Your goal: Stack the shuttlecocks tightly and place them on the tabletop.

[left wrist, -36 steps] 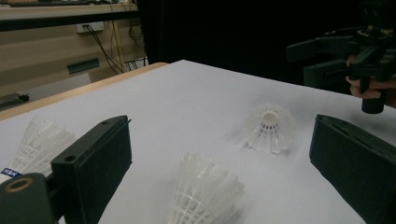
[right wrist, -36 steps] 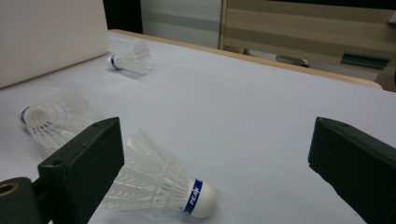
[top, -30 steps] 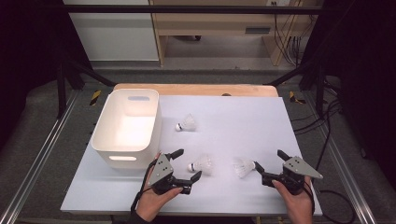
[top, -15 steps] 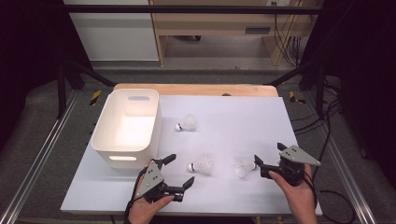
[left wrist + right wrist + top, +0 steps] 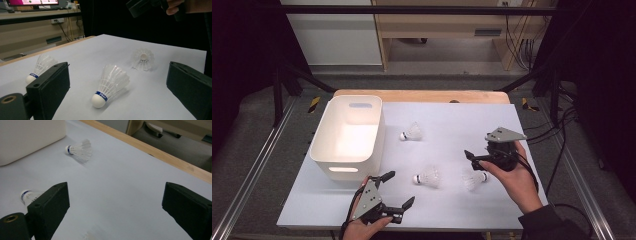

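Three white shuttlecocks lie on the white table top (image 5: pixel 452 125). One (image 5: pixel 412 133) is close to the bin, one (image 5: pixel 427 176) is in the middle front, one (image 5: pixel 473 180) is to its right. My left gripper (image 5: pixel 399 189) is open near the front edge, aimed at the middle shuttlecock (image 5: pixel 110 83), which lies just beyond its jaws. My right gripper (image 5: pixel 472 157) is open above the table, just behind the right shuttlecock. Its own view looks past its jaws (image 5: pixel 115 205) to the far shuttlecock (image 5: pixel 78 149).
A white plastic bin (image 5: pixel 347 134) stands at the table's left, its wall (image 5: pixel 25 137) also in the right gripper view. A wooden strip (image 5: pixel 422 95) runs along the far edge. Metal rails flank the table.
My left gripper has drawn back toward the front edge, away from the middle shuttlecock. My right gripper has moved farther onto the table and leftward, off the right shuttlecock.
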A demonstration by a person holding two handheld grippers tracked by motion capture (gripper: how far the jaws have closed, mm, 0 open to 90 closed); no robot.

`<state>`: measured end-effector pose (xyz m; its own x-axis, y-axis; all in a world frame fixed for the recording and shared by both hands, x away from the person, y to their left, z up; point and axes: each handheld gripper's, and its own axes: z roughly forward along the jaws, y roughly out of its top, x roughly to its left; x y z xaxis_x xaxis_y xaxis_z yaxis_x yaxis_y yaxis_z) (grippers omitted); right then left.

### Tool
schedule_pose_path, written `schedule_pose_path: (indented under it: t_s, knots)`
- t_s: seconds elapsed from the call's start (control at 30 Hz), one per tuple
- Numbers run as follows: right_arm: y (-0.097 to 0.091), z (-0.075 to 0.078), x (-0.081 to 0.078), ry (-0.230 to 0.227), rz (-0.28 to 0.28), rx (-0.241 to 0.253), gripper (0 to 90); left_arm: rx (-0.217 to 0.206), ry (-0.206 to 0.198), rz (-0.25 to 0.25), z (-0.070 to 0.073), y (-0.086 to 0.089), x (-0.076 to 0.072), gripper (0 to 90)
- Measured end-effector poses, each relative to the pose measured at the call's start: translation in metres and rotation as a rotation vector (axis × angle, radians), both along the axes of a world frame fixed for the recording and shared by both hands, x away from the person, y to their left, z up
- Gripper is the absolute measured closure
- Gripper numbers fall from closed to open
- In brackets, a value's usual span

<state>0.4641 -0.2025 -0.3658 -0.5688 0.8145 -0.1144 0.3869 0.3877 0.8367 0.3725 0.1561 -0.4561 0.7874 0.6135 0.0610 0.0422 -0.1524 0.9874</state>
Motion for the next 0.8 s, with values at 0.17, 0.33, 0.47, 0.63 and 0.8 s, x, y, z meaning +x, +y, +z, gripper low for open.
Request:
schedule_pose_path:
  t_s: [0.17,0.33,0.47,0.63,0.8]
  knots:
    - [0.022,0.001,0.017,0.048,0.063,-0.027,11.2,-0.004,-0.001,-0.007,-0.002,0.007,-0.004,4.2]
    - [0.045,-0.003,0.031,0.069,0.091,-0.026,9.8,-0.007,-0.017,-0.013,0.0,0.017,-0.008,4.2]
    - [0.058,-0.009,0.04,0.076,0.098,-0.017,9.9,-0.028,-0.023,0.0,0.001,0.022,-0.007,4.2]
    - [0.076,-0.018,0.054,0.099,0.104,-0.002,10.6,-0.046,-0.02,-0.003,0.001,0.025,-0.007,4.2]
    - [0.085,-0.02,0.069,0.136,0.1,0.031,12.6,-0.044,-0.028,0.002,0.003,0.033,-0.012,4.2]
